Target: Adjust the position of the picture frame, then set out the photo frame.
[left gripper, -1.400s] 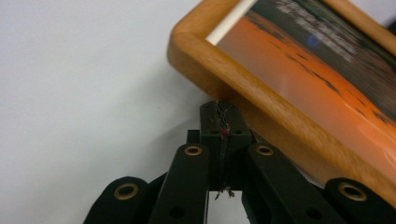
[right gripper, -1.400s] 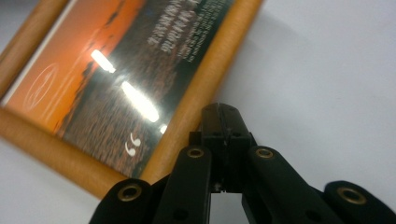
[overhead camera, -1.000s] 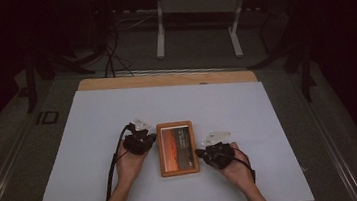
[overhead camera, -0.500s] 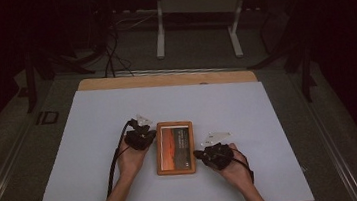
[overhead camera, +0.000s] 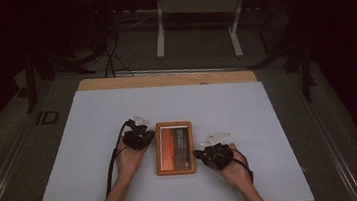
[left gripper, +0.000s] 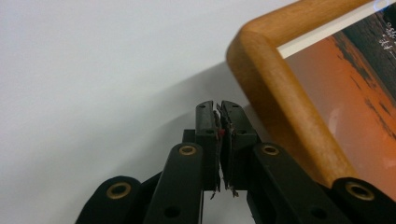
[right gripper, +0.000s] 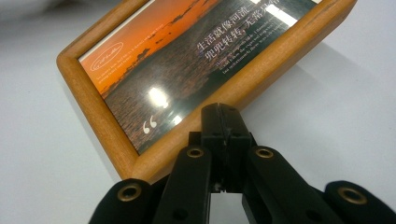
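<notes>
A wooden picture frame (overhead camera: 174, 147) with an orange sunset print lies flat on the white table (overhead camera: 82, 156), its long sides running away from me. My left gripper (overhead camera: 146, 137) rests at the frame's far left side. In the left gripper view its jaws (left gripper: 219, 109) are shut on nothing, just beside the frame's rounded corner (left gripper: 261, 74). My right gripper (overhead camera: 199, 154) sits at the near right side. Its shut jaws (right gripper: 223, 112) press against the frame's wooden edge (right gripper: 261, 70), holding nothing.
The table has a wooden far rim (overhead camera: 164, 79). Beyond it are dark floor, cables (overhead camera: 108, 52) and a white metal stand (overhead camera: 196, 23). Both forearms enter from the bottom edge, and a cable trails from the left gripper along the arm.
The right gripper has edged slightly left against the frame, and the frame has shifted a touch to the left. The left gripper has barely moved.
</notes>
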The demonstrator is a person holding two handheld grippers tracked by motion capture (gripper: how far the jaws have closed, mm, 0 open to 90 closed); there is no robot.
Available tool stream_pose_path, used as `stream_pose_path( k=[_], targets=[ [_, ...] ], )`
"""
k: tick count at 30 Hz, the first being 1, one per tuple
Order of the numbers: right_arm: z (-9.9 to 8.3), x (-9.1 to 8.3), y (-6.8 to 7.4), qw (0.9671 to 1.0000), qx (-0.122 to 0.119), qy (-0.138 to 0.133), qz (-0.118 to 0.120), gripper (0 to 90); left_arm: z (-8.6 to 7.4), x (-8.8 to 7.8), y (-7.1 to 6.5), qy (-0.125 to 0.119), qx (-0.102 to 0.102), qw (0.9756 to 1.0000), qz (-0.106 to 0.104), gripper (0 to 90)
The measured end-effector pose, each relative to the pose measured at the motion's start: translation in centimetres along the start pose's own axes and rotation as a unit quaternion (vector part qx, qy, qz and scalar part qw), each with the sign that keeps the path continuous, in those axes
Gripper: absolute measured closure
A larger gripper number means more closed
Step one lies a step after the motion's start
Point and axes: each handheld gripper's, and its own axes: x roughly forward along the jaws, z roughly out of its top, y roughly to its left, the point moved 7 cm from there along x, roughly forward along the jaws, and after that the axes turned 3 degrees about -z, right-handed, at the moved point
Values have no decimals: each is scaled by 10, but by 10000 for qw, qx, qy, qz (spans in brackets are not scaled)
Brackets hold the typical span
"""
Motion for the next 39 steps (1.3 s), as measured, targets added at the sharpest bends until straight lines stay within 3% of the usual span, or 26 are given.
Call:
stream_pose_path(
  k=[12, 22, 31, 39],
  targets=[
    [2, -2, -1, 10000, 8, -61, -46, 900, -12, -34, 7, -406, -167, 9990, -106, 853],
    [16, -7, -10, 9994, 12, -283, -197, 900, -34, -55, -7, -689, -131, 9972, -252, 827],
    [39, -9, -25, 9968, 114, -665, -435, 899, -46, -68, -13, -749, -183, 9965, -325, 783],
    [56, 1, -33, 9956, 124, -759, -542, 899, -49, -71, -15, -737, -128, 9967, -302, 764]
  ],
)
